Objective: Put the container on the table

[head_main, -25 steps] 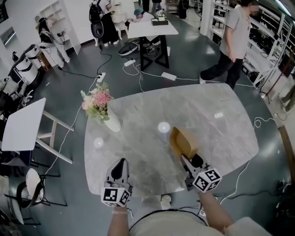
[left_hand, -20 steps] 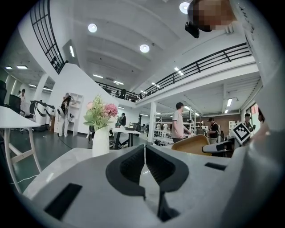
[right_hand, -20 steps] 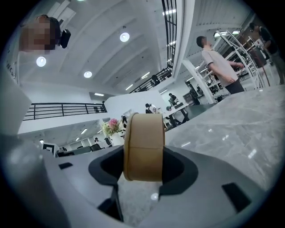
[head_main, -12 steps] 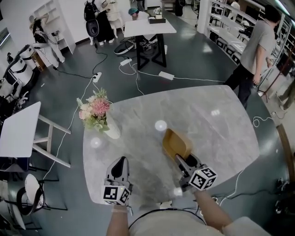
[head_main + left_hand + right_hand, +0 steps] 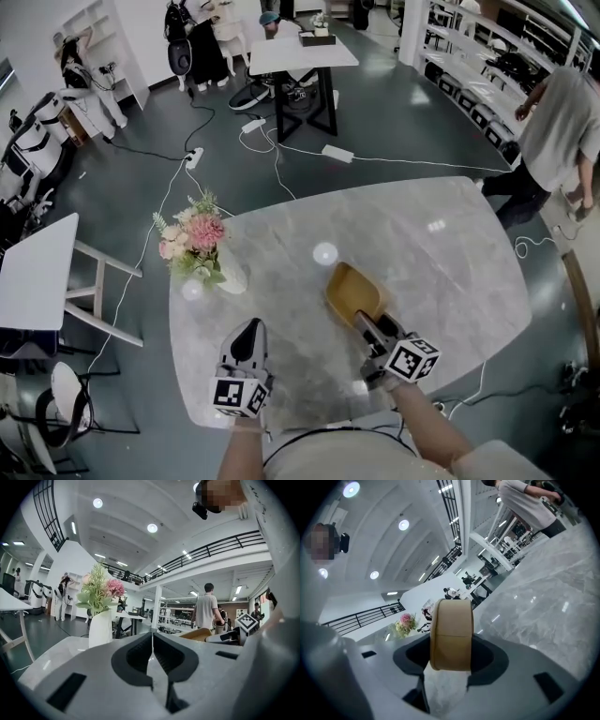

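Observation:
A tan, open container (image 5: 354,292) sits over the middle of the grey marble table (image 5: 450,253), and my right gripper (image 5: 367,321) is shut on its near rim. In the right gripper view the container (image 5: 451,634) stands edge-on between the two jaws, tilted with the gripper. My left gripper (image 5: 248,339) hovers over the table's near left part, its jaws together with nothing between them (image 5: 151,656). From the left gripper view the container (image 5: 202,634) shows low to the right.
A white vase of pink flowers (image 5: 195,242) stands on the table's left side. A person (image 5: 558,122) walks past the far right corner. A small white table (image 5: 37,272) and chairs stand to the left; cables lie on the floor beyond.
Both grippers have moved forward over the table. The container has gone with the right gripper and rolled from a steep tilt toward lying flatter. The person at the back has walked to the right.

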`<control>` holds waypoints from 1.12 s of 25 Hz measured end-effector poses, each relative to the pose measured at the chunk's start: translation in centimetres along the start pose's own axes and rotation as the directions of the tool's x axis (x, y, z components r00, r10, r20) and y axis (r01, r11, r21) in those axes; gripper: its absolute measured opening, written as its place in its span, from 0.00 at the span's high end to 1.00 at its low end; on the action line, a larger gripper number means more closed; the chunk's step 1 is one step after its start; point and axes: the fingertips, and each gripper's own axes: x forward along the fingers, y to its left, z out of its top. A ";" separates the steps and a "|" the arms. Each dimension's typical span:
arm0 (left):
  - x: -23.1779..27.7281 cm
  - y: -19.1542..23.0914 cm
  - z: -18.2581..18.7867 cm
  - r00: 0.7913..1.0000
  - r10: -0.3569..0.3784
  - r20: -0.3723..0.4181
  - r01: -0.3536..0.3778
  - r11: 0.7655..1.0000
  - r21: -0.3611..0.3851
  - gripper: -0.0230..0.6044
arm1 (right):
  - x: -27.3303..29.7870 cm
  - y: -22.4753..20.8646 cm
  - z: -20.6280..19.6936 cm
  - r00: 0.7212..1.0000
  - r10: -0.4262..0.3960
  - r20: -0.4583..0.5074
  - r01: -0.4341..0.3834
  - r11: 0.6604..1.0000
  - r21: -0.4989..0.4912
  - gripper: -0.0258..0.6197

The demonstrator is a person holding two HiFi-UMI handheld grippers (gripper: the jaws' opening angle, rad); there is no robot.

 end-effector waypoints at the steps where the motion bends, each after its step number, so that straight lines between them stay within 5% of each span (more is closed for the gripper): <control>1: 0.2 -0.1 -0.1 1.000 -0.004 -0.006 0.004 1.000 -0.005 0.95 | 0.1 -0.4 0.1 1.000 -0.008 0.009 0.007 0.999 0.033 0.62; 18: 2.2 -1.1 -1.7 0.996 -0.070 -0.049 0.070 0.998 -0.010 0.94 | 1.6 -2.9 -0.3 0.999 -0.006 0.043 -0.009 0.938 0.345 0.62; 22: 2.4 -1.2 -1.9 0.996 -0.070 -0.052 0.069 0.998 -0.011 0.94 | 1.1 -4.5 -1.5 0.995 -0.099 -0.024 0.100 0.918 0.384 0.62; 28: 2.7 -1.4 -1.7 0.996 -0.073 -0.051 0.072 0.997 -0.012 0.94 | 1.5 -5.3 -1.7 0.990 -0.121 -0.070 0.138 0.923 0.360 0.62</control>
